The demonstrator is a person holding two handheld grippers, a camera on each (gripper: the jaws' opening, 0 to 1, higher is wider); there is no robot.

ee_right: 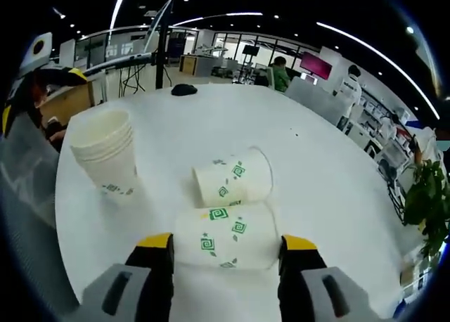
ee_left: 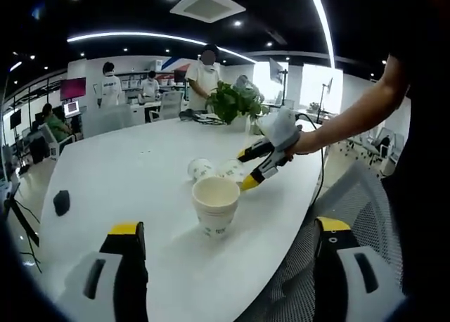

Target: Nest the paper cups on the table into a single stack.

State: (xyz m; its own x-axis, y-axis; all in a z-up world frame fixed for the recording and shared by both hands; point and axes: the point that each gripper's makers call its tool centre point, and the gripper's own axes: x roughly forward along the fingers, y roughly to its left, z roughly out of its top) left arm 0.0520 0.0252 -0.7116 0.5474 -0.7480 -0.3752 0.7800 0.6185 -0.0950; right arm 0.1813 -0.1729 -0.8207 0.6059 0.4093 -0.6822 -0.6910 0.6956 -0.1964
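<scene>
As seen in the left gripper view, the left gripper [ee_left: 226,266] hangs with jaws spread, empty, short of the upright stack [ee_left: 215,206]; in the right gripper view, the right gripper [ee_right: 225,266] brackets the nearer lying cup [ee_right: 226,236], jaws spread, contact uncertain; uneven closure could crush or roll it into the second cup [ee_right: 232,176]

A stack of cups [ee_right: 105,150] stood upright on the white table [ee_right: 316,160], open end up, its several rims showing one inside another and green marks near its base. Two single cups lay on their sides near it, both white with green square-spiral prints. The near cup [ee_right: 225,236] lay crosswise. The far cup [ee_right: 232,176] lay just beyond it, its open mouth turned away from the stack.
</scene>
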